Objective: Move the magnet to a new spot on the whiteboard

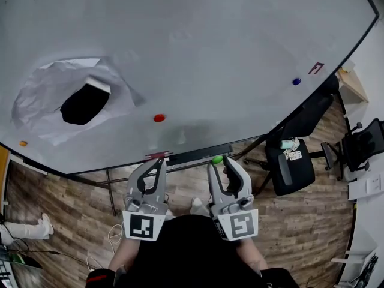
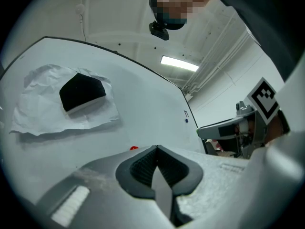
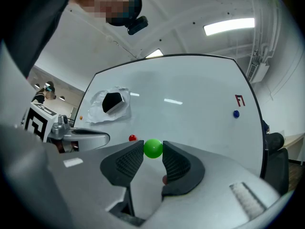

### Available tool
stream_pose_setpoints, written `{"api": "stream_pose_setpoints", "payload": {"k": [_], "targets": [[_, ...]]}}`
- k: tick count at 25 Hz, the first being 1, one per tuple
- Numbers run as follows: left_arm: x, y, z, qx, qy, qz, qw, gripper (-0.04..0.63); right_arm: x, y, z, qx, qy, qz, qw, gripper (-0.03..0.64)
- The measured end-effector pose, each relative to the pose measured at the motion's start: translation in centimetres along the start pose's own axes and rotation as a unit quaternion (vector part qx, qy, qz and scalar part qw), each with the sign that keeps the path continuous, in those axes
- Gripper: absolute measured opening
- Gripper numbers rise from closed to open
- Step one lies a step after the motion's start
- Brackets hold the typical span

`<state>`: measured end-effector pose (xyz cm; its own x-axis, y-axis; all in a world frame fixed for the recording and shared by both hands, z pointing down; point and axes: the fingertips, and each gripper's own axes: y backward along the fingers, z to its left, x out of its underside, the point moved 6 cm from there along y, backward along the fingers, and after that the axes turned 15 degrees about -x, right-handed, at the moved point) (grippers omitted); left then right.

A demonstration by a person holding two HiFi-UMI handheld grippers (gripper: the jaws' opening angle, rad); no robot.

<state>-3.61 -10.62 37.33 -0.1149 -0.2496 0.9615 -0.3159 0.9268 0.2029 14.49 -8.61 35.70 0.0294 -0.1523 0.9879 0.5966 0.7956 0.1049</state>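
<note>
The right gripper (image 3: 153, 151) clamps the green magnet (image 3: 153, 148) between its jaw tips, with the whiteboard (image 3: 190, 99) directly ahead. Beside it, the left gripper (image 2: 156, 150) has its jaws fully together and holds nothing.

Red mark (image 3: 239, 100): hand-drawn on the whiteboard (image 3: 190, 89), just above the blue magnet (image 3: 236, 113). I read "F", then one upright stroke: 1 or I, can't settle.
Left cube (image 1: 144, 225), right cube (image 1: 237, 225), below the blue magnet: black-and-white square codes, no letters.
</note>
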Motion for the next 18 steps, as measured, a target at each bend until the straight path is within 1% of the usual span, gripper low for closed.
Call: {"api": "stream_pose_setpoints", "payload": {"k": [7,13,18], "targets": [[0.1,-1.3,-0.4,-0.016,0.001,0.004,0.9999,0.002,-0.4,-1.0,-1.8,-0.017,0.011,-0.007,1.000,0.126],[0.4,-2.3,-0.7,-0.026,-0.007,0.008,0.9996,0.002,-0.9,-1.7,-3.5,-0.020,0.016,-0.009,1.000,0.126],[0.5,-2.8,-0.8,-0.040,-0.003,0.008,0.9992,0.002,-1.5,-2.9,-4.7,-0.027,0.024,-0.014,0.999,0.126]]}}
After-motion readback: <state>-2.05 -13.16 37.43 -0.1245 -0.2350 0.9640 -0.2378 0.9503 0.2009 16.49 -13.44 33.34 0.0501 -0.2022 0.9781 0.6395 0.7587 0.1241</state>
